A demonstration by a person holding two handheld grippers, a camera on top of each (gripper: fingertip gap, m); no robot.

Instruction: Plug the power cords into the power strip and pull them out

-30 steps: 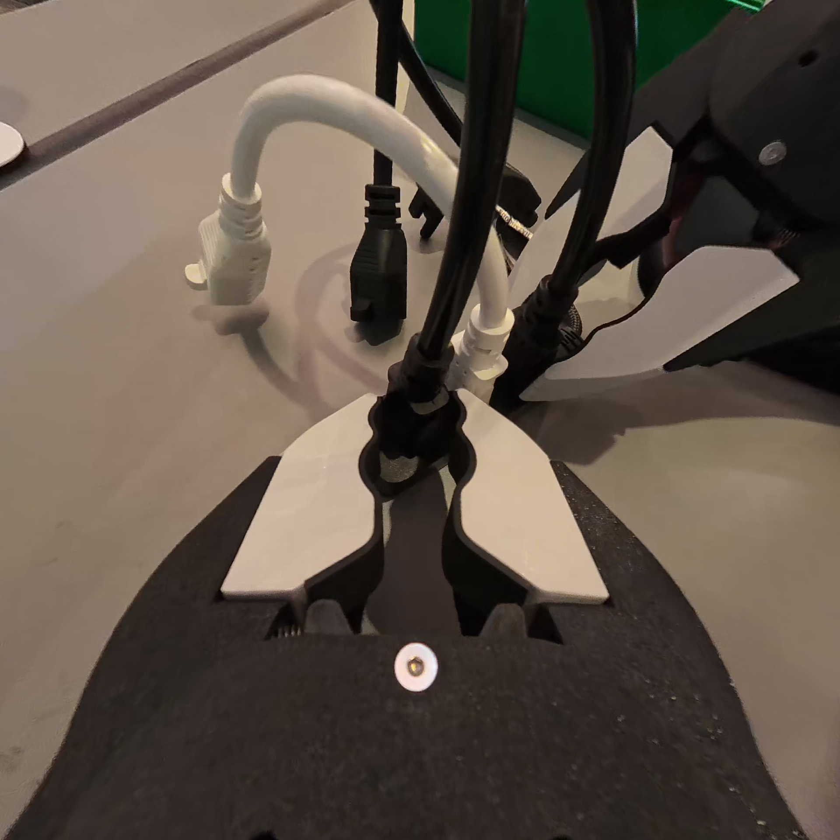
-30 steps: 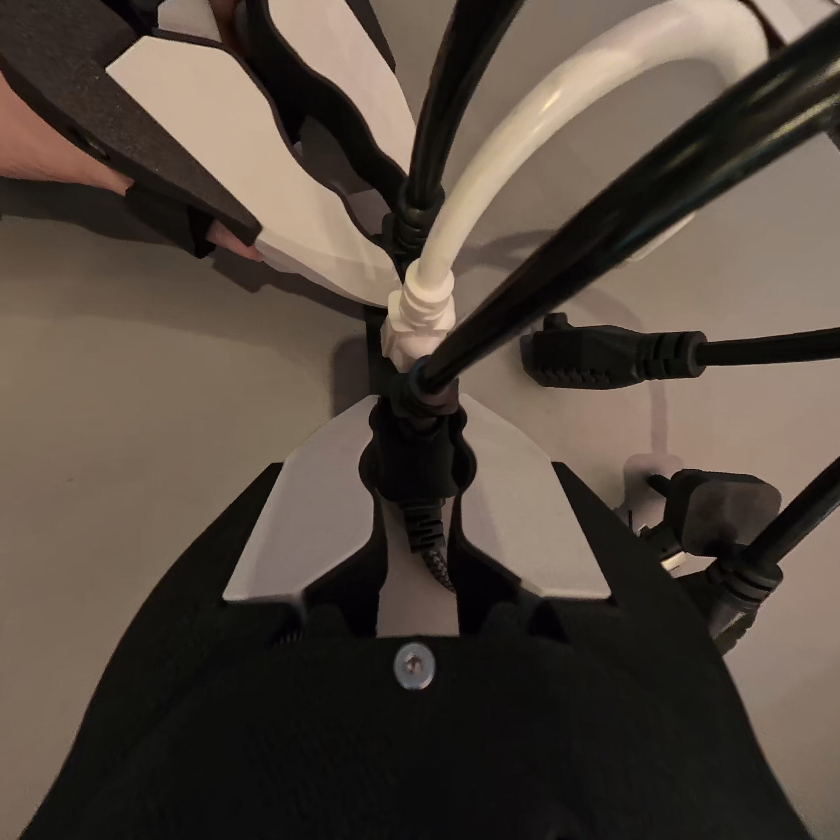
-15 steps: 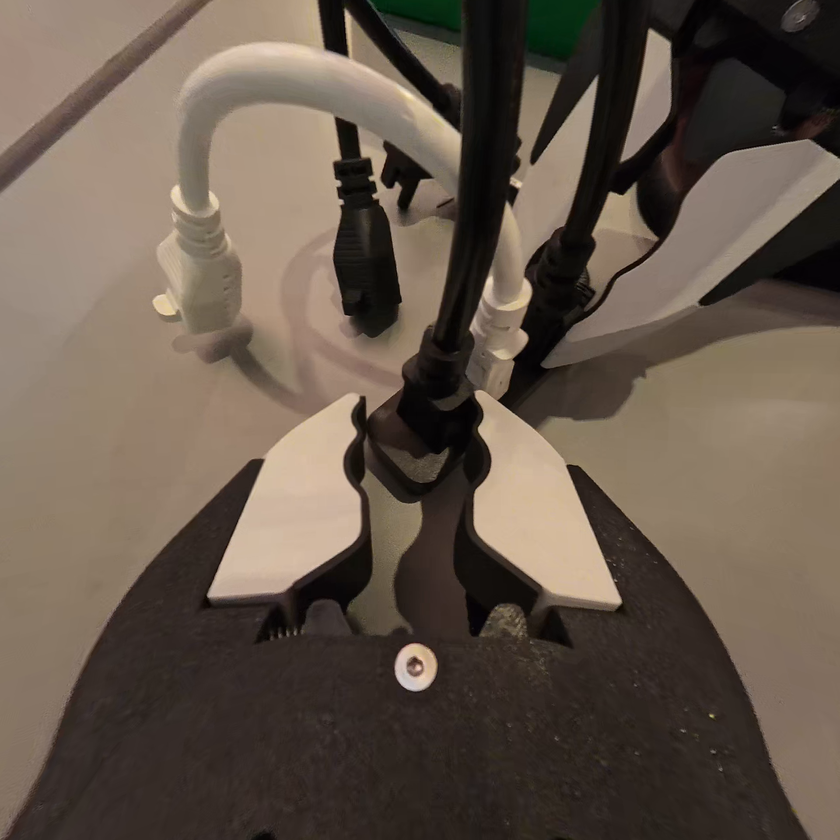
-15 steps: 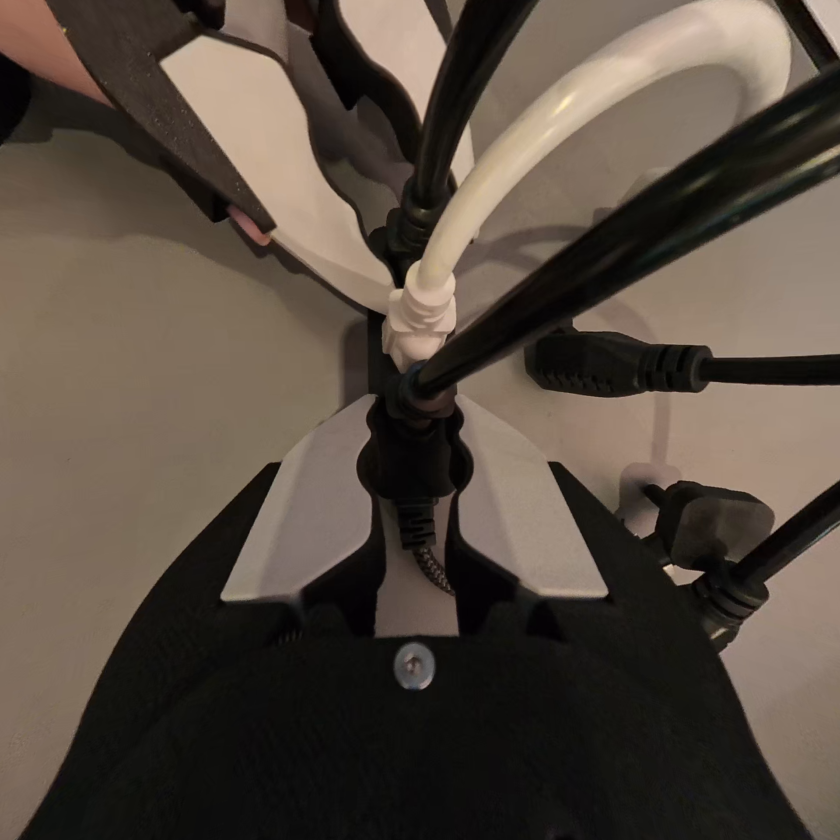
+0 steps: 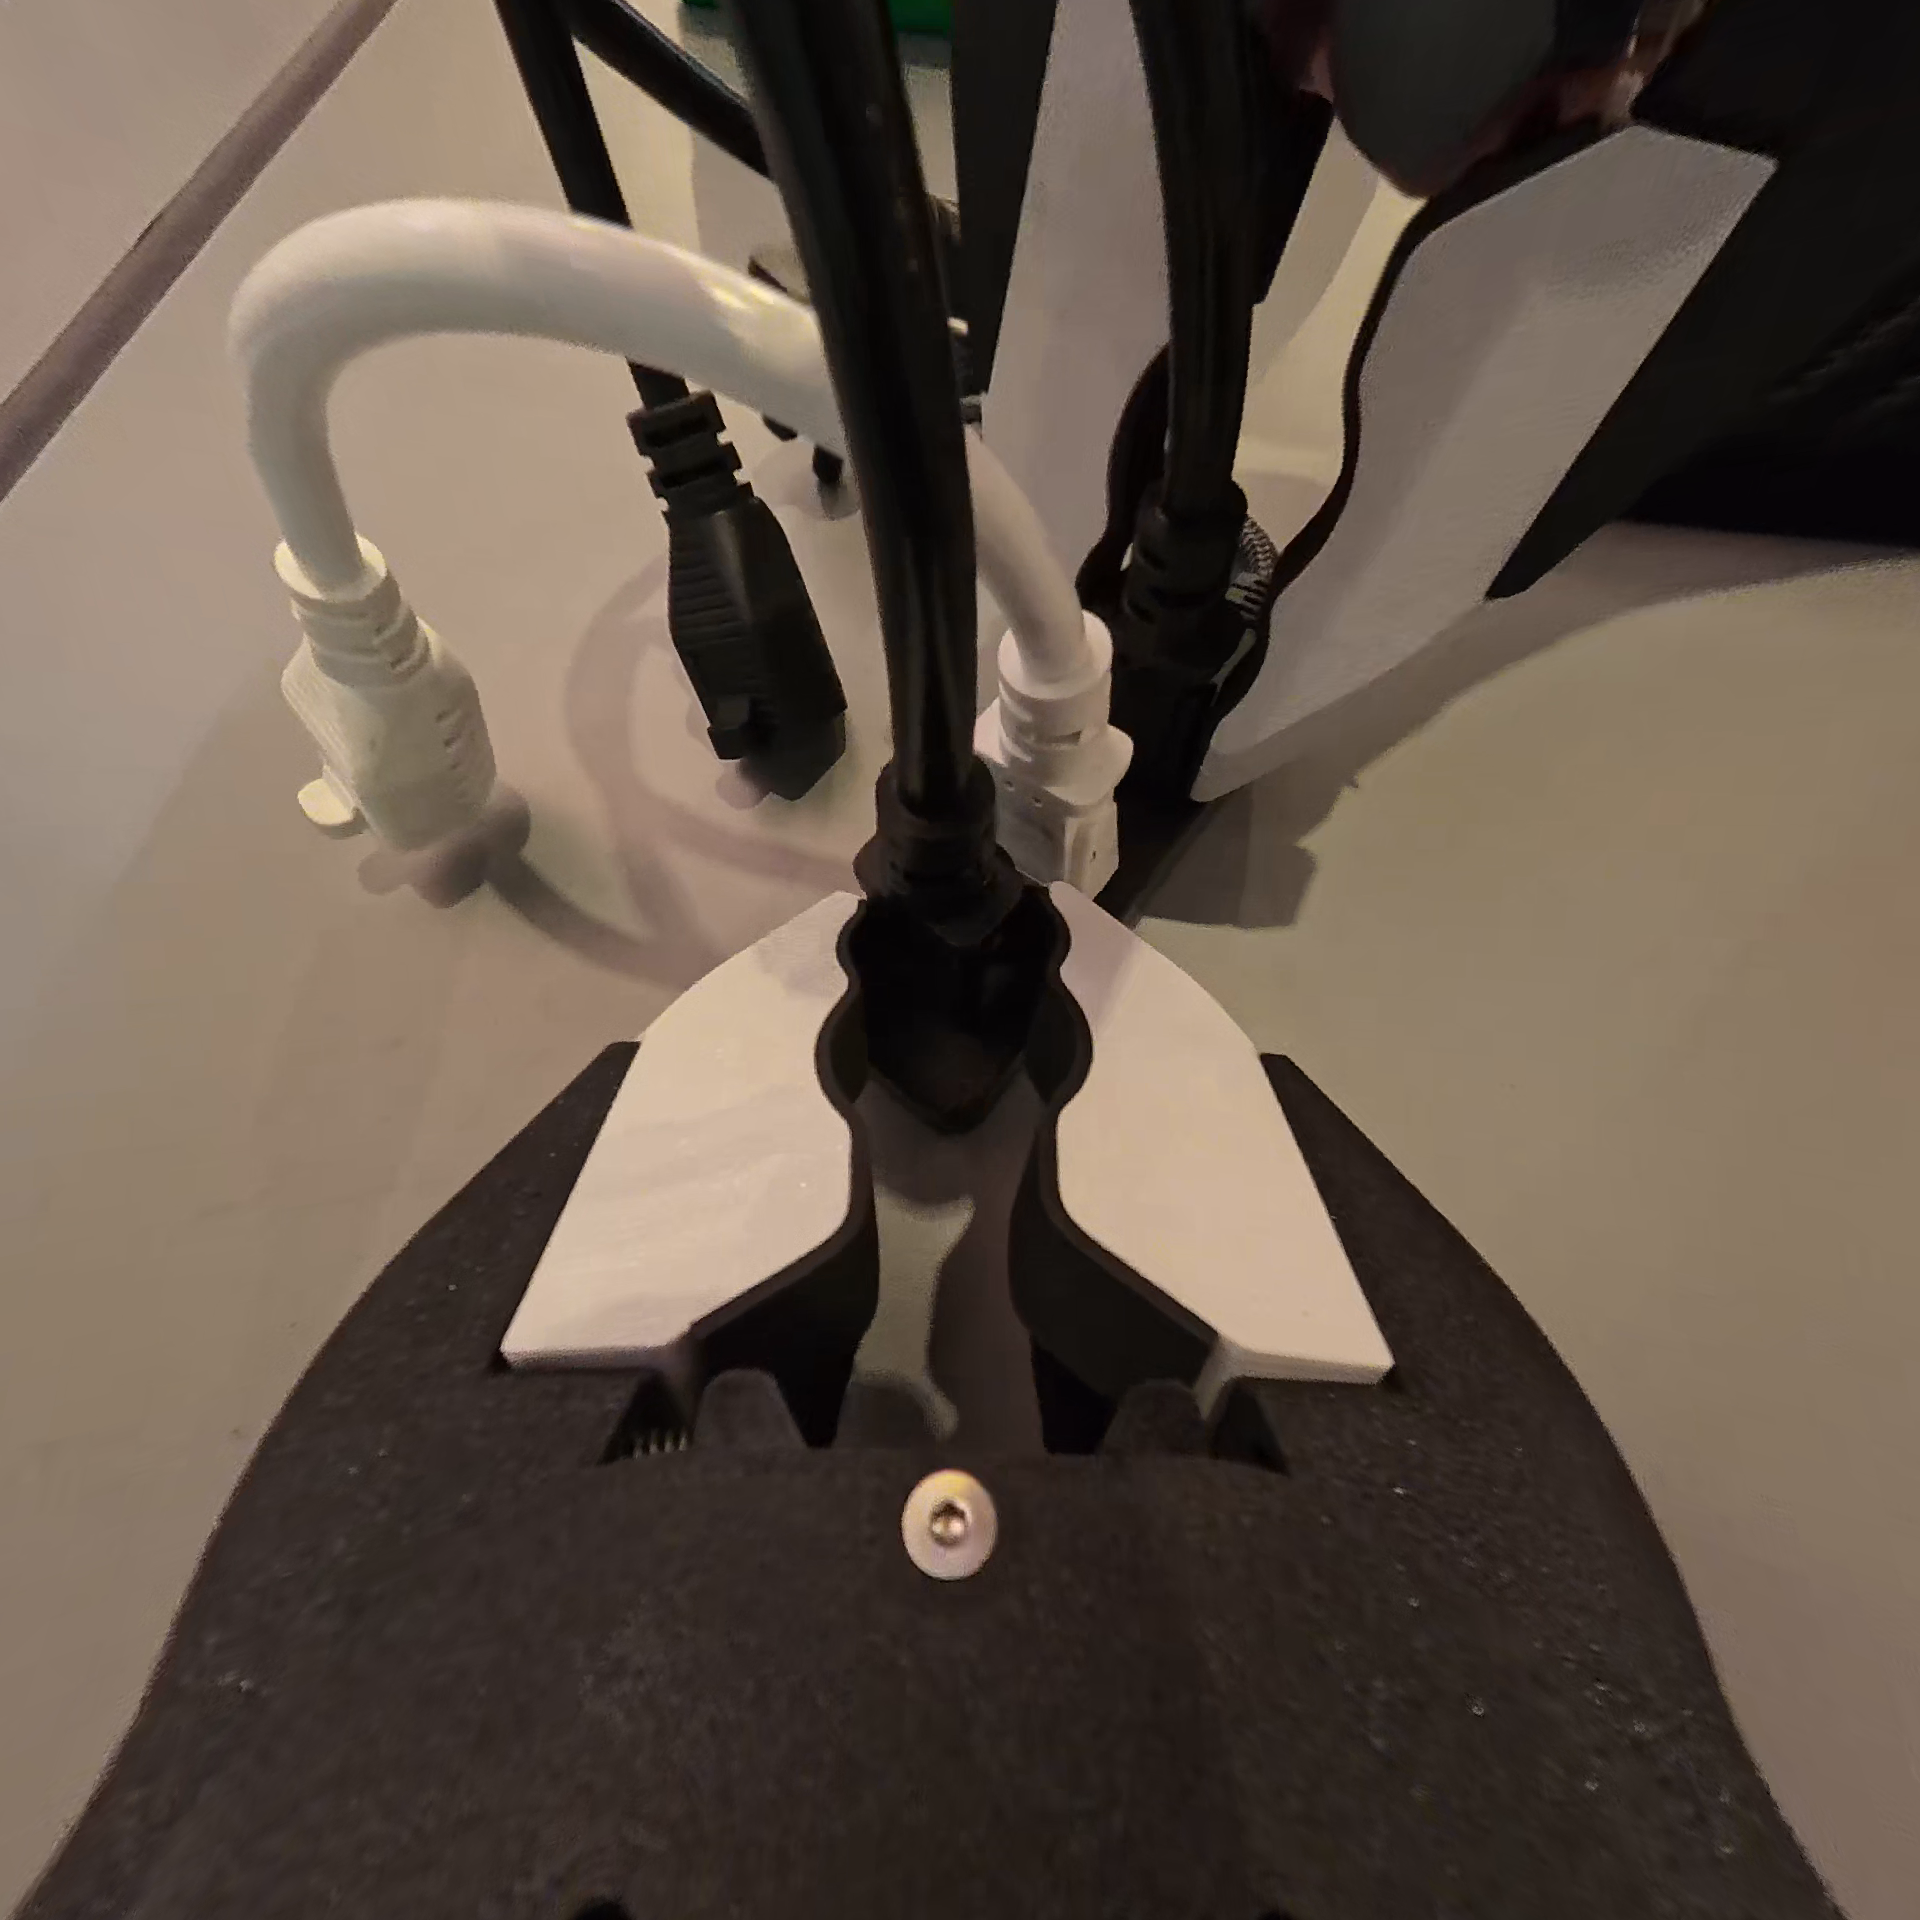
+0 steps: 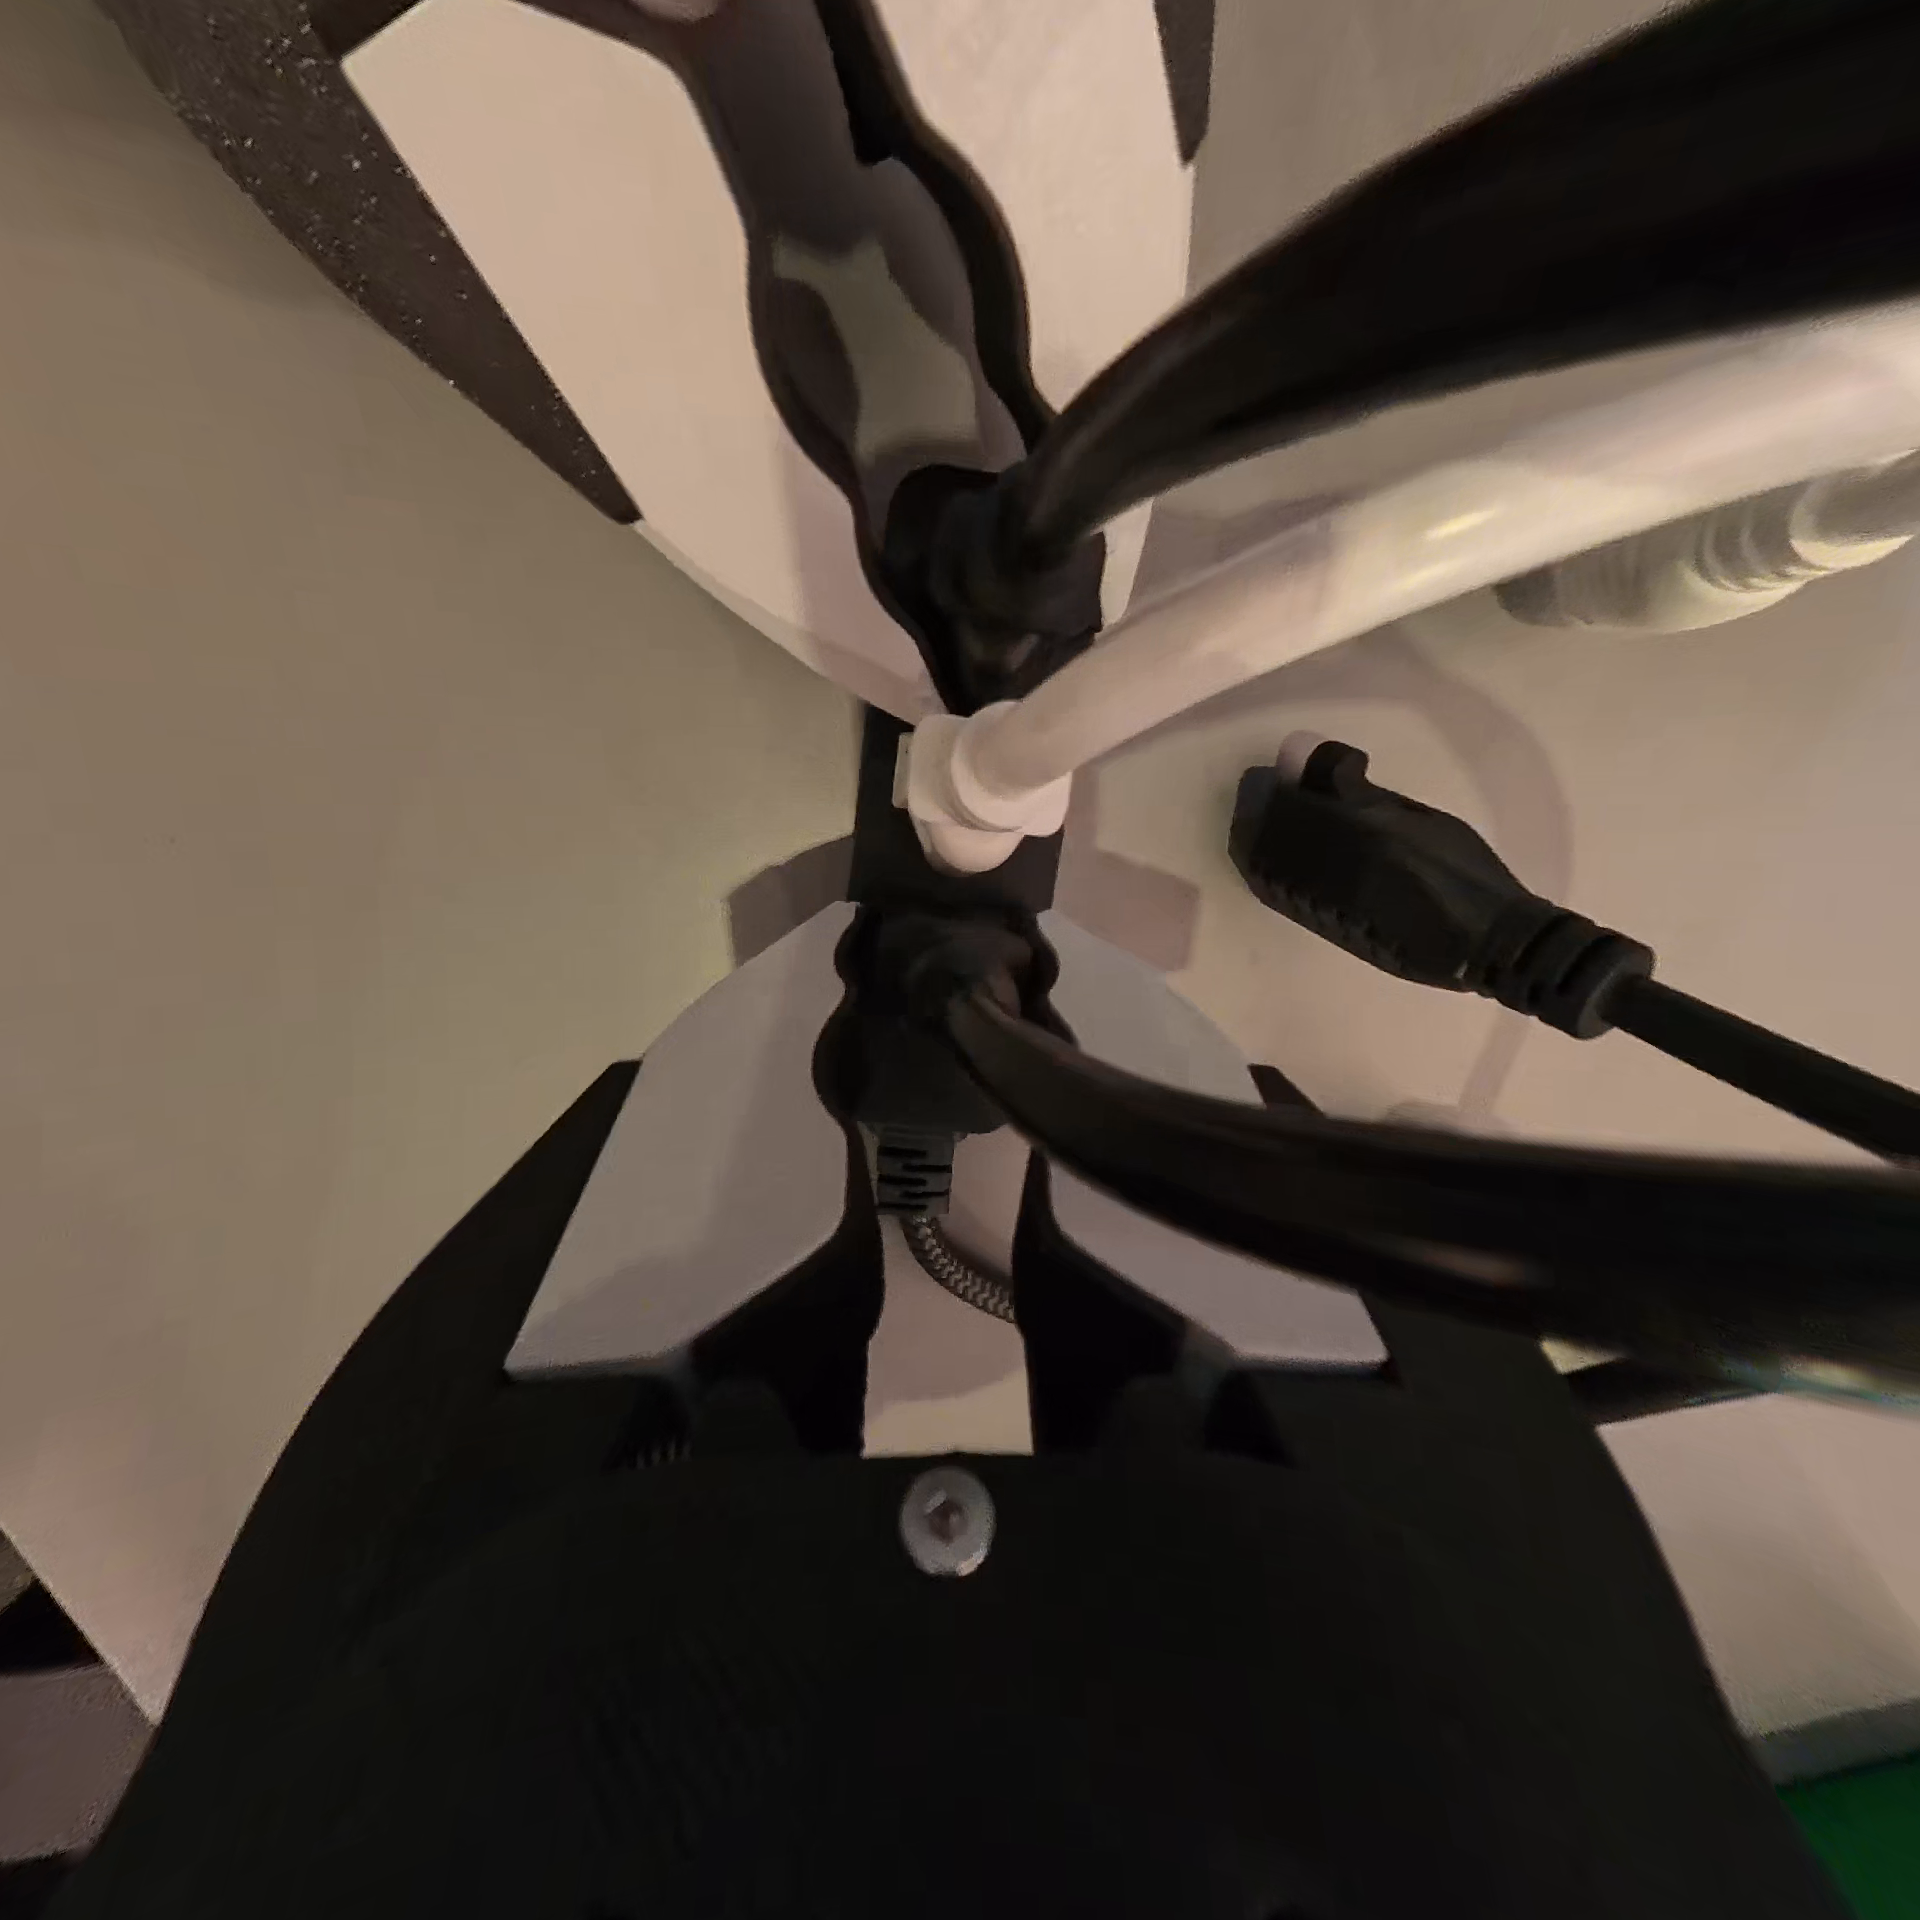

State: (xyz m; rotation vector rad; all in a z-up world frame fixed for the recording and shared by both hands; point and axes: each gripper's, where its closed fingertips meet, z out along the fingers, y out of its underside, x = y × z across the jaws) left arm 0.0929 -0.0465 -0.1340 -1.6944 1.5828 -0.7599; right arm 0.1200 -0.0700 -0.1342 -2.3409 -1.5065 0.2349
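A black power strip [image 6: 883,862] lies on the grey table with three plugs standing in a row on it. My left gripper [image 5: 956,935] is shut on the black plug [image 5: 951,997] at one end; it also shows at the top of the right wrist view [image 6: 987,644]. A white plug [image 5: 1049,758] stands in the middle [image 6: 977,800]. My right gripper [image 6: 940,935] is shut on the black plug [image 6: 925,1029] at the end where the strip's braided cable [image 6: 956,1257] leaves. Its white finger [image 5: 1351,520] shows in the left wrist view.
A loose white plug [image 5: 384,717] and a loose black plug [image 5: 748,644] lie on the table beside the strip; both show in the right wrist view too [image 6: 1766,571], [image 6: 1382,894]. Thick black cords [image 5: 894,364] arch overhead. There is about 5 centimeters between the tips of the two grippers.
Both grippers have come down and closer together over the strip. The left gripper's black plug, tilted half a second ago, now stands straight between its fingers.
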